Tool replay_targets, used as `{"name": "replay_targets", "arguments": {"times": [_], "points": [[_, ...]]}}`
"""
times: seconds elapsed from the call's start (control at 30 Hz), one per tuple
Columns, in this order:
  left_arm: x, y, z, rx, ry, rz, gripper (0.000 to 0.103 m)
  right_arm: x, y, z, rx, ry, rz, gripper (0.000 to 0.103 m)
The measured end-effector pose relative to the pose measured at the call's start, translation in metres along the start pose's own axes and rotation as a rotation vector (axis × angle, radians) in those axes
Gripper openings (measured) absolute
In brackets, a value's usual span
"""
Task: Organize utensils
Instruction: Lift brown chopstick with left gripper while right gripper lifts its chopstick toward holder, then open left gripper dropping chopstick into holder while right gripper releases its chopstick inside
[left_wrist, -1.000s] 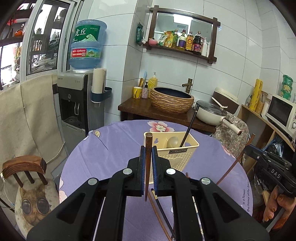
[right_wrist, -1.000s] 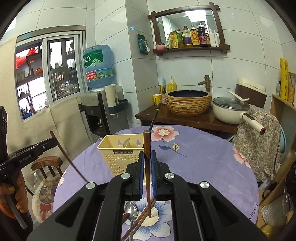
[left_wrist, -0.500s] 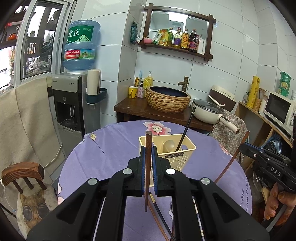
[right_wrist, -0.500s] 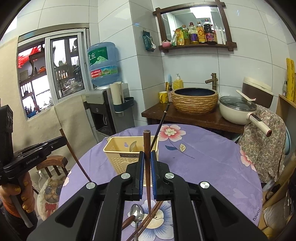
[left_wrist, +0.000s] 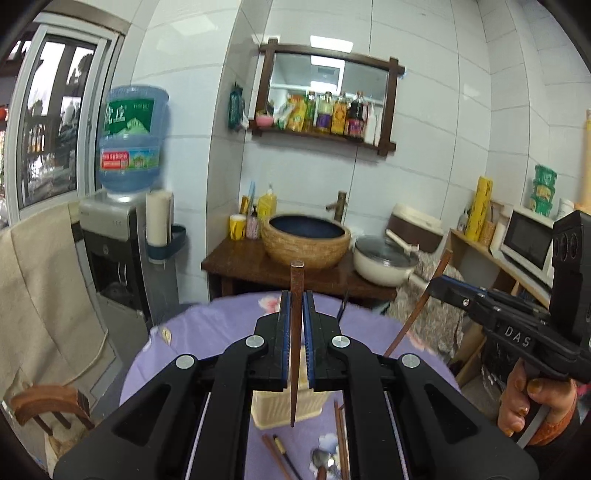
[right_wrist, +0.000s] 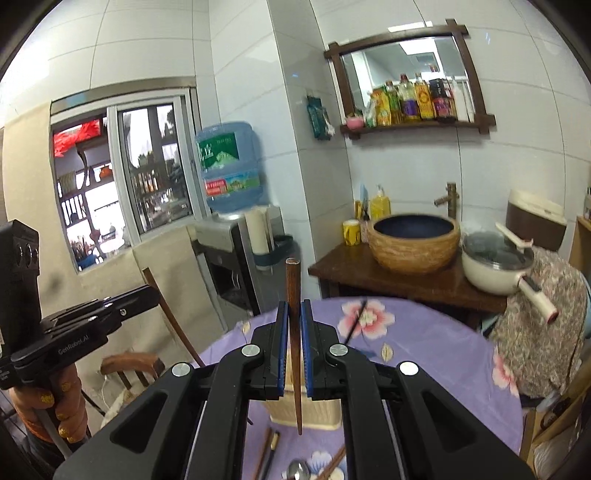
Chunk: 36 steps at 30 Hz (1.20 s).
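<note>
Each gripper clamps one dark brown chopstick upright, thick end up. My left gripper (left_wrist: 296, 306) is shut on its chopstick (left_wrist: 295, 350), high above the cream slotted basket (left_wrist: 288, 410) on the purple table (left_wrist: 207, 332). My right gripper (right_wrist: 294, 315) is shut on its own chopstick (right_wrist: 294, 354) over the same basket (right_wrist: 306, 411), which the jaws mostly hide. Each view also catches the other gripper from the side: right gripper (left_wrist: 437, 284), left gripper (right_wrist: 153, 291). Loose chopsticks (left_wrist: 341, 439) and a spoon (right_wrist: 298, 469) lie on the cloth in front of the basket.
A black utensil handle (right_wrist: 355, 321) sticks up out of the basket. Behind the round table stands a dark wooden counter (left_wrist: 240, 258) with a woven basin (left_wrist: 306, 240) and a white pot (left_wrist: 384, 260). A water dispenser (left_wrist: 110, 258) and a wooden chair (left_wrist: 48, 404) are at the left.
Both grippers have risen together with their chopsticks; the basket and table have sunk low in both views and are now largely behind the jaws. Both grips are unchanged.
</note>
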<state>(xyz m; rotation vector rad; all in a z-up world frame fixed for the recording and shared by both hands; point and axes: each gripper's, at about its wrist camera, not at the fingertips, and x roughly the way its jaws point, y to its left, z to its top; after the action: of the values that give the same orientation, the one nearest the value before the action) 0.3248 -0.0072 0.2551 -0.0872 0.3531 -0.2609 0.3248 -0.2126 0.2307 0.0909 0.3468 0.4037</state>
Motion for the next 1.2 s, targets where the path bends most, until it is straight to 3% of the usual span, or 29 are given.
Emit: {"name": "replay_targets", "arguments": {"times": [0.17, 0.3, 0.53, 0.7, 1.13, 1.2], "points": [[0.010, 0.000, 0.043, -0.023, -0.059, 0.046, 0.007, 0.012, 0.008, 0.036, -0.027, -0.071, -0.052, 0.007], [0.039, 0.005, 0.045, -0.040, -0.045, 0.097, 0.007, 0.039, 0.005, 0.028, -0.021, -0.053, -0.088, 0.007], [0.112, 0.024, -0.009, -0.090, 0.118, 0.123, 0.007, 0.087, -0.011, -0.025, 0.013, 0.059, -0.120, 0.007], [0.137, 0.032, -0.047, -0.119, 0.193, 0.123, 0.007, 0.105, -0.024, -0.049, 0.048, 0.113, -0.130, 0.007], [0.161, 0.034, -0.090, -0.129, 0.266, 0.121, 0.007, 0.119, -0.044, -0.073, 0.078, 0.151, -0.156, 0.008], [0.158, 0.032, -0.092, -0.116, 0.257, 0.134, 0.007, 0.115, -0.045, -0.076, 0.073, 0.139, -0.170, 0.012]]}}
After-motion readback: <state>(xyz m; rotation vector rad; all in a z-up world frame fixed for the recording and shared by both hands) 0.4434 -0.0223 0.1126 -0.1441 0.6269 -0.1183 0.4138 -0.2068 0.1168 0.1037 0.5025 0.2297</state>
